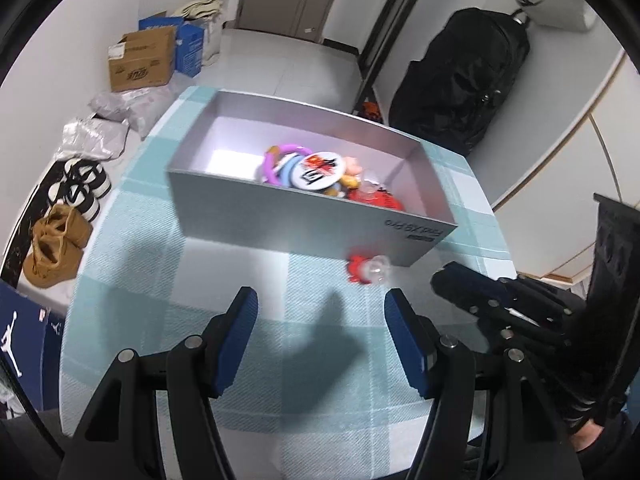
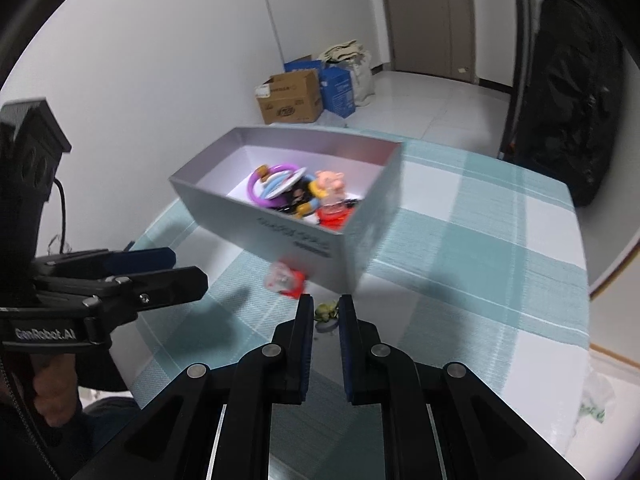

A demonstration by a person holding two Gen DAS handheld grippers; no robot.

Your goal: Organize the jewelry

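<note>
One small green trinket (image 2: 325, 313) sits clamped between the closed jaws of our right gripper (image 2: 326, 312), just above the checked tablecloth (image 2: 480, 240). Beside it lies a red-and-clear charm (image 1: 367, 269), touching the grey box (image 1: 280, 216) of jewelry. Our left gripper (image 1: 320, 312) hovers open, holding nothing.

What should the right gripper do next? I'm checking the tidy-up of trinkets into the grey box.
Probably lift the small green trinket, which the right gripper has its jaws shut on, over the near wall of the grey box and release it there. The other trinkets already lie inside, and a red and clear piece remains on the tablecloth.
</note>
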